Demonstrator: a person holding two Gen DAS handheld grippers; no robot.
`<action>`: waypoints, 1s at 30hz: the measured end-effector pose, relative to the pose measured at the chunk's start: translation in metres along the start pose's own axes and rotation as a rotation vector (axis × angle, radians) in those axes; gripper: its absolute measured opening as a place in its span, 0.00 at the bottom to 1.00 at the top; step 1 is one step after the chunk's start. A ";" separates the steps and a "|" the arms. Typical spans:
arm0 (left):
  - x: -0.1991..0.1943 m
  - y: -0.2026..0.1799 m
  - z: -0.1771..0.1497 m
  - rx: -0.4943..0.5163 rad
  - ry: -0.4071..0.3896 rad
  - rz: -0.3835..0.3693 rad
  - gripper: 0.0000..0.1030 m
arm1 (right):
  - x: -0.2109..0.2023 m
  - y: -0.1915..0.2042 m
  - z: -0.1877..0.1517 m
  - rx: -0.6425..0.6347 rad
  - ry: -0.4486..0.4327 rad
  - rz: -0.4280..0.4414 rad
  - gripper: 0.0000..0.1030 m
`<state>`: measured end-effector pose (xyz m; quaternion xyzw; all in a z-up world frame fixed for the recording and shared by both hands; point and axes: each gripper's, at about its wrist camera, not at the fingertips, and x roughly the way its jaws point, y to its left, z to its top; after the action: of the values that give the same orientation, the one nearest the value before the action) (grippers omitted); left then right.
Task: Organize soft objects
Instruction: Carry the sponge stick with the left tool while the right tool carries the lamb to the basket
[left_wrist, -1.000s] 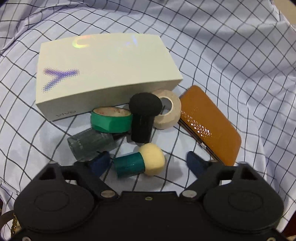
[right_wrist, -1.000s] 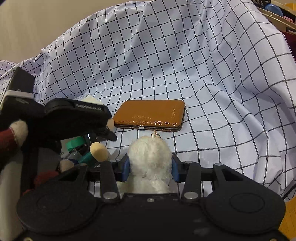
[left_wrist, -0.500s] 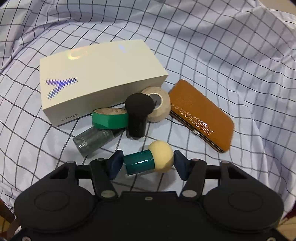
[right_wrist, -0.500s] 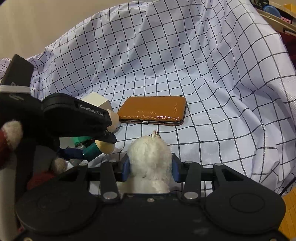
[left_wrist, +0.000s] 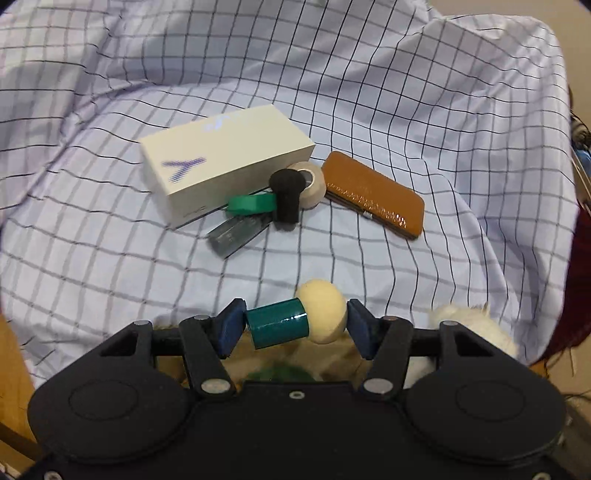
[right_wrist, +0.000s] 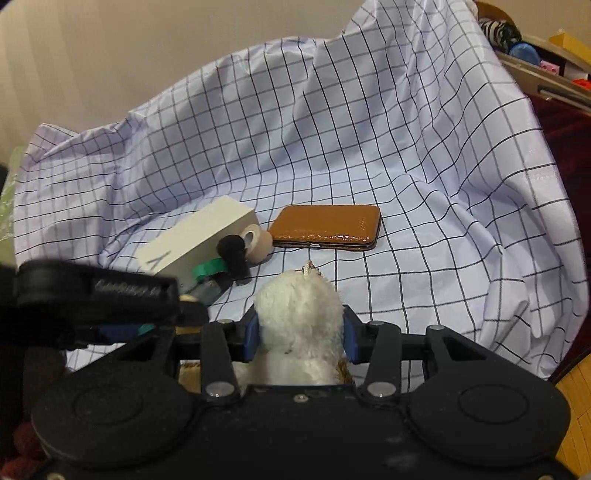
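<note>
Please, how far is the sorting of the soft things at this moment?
No drop-off place shows, so nothing visibly finished. In hand: the left gripper is shut on the cream sponge with teal handle, lifted off the cloth; the right gripper is shut on the white plush toy. Left: the black sponge stands among the box, tape rolls and brown case.

Home room, rumpled checked cloth (right_wrist: 369, 155) draped as a work surface, plain beige wall (right_wrist: 147, 55) upper left, cluttered shelf (right_wrist: 535, 62) upper right, wood floor (right_wrist: 576, 417) lower right
</note>
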<state>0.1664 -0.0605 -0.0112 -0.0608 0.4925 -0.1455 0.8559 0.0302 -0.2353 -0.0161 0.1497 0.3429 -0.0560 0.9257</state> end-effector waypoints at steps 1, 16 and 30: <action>-0.006 0.002 -0.005 0.006 -0.010 0.005 0.54 | -0.007 0.000 -0.003 -0.001 -0.003 0.005 0.41; -0.062 0.009 -0.093 0.043 -0.098 0.064 0.54 | -0.092 0.004 -0.054 -0.010 -0.101 0.033 0.41; -0.068 0.021 -0.124 0.021 -0.101 0.092 0.54 | -0.111 0.013 -0.070 -0.062 -0.160 -0.011 0.41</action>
<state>0.0313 -0.0148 -0.0229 -0.0362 0.4493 -0.1078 0.8861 -0.0947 -0.2006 0.0094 0.1141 0.2703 -0.0622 0.9540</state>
